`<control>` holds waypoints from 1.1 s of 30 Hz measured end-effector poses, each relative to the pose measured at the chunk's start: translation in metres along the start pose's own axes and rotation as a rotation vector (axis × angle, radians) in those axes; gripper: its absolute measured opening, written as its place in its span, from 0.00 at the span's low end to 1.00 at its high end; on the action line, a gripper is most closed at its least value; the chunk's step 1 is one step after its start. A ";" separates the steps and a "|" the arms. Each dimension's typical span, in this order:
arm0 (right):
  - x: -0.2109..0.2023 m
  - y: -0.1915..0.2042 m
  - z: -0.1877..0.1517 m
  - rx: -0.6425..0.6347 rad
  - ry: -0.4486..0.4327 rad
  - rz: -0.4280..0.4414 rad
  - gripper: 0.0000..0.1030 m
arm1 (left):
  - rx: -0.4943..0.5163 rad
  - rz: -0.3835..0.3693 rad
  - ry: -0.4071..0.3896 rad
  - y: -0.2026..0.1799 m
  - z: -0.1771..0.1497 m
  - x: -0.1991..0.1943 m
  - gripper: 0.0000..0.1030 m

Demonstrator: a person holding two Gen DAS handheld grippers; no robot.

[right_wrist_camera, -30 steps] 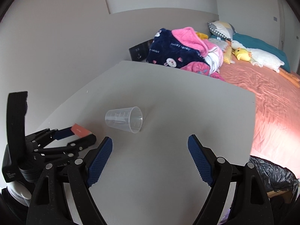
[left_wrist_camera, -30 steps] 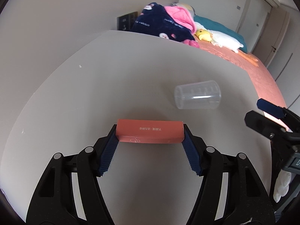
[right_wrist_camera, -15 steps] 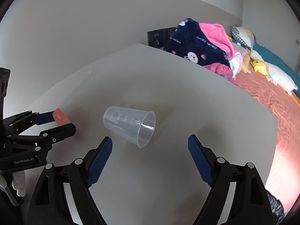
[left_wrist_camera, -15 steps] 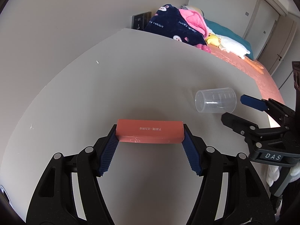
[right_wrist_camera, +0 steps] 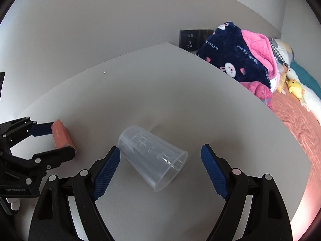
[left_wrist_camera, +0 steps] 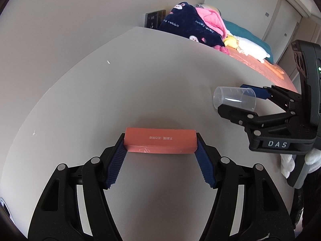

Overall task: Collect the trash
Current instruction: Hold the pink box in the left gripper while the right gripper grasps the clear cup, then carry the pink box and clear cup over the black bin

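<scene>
Plain grey table (right_wrist_camera: pixel 160 100) fills most of the frame. A clear plastic cup (right_wrist_camera: pixel 153 156) lies tipped on its side at lower centre. Tiny white specks (right_wrist_camera: pixel 104 72) sit at upper left.

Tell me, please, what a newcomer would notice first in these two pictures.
First, the salmon-pink box clamped between the jaws of the left gripper above the grey table. Next, the clear plastic measuring cup lying on its side on the table, between the open jaws of the right gripper. Behind the table, a navy and pink blanket is heaped on the bed.
</scene>
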State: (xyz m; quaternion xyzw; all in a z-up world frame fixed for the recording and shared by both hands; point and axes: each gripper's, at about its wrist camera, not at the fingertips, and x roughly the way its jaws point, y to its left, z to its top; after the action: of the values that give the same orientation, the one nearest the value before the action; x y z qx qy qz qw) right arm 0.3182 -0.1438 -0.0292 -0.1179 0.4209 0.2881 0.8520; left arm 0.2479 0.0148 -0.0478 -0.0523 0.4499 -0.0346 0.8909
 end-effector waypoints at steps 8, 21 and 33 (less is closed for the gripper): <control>0.008 -0.002 0.005 -0.002 0.013 0.009 0.64 | 0.005 -0.003 0.002 -0.001 0.001 0.001 0.62; -0.024 -0.007 -0.007 0.070 -0.035 0.024 0.63 | 0.026 -0.018 -0.010 -0.012 0.002 -0.001 0.62; -0.076 -0.025 -0.028 0.144 -0.091 0.008 0.64 | 0.086 -0.059 -0.041 -0.048 0.000 -0.013 0.62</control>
State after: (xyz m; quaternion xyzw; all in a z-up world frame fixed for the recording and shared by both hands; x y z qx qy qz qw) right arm 0.2785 -0.2062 0.0125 -0.0415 0.4018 0.2656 0.8754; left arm 0.2394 -0.0316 -0.0312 -0.0279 0.4278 -0.0788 0.9000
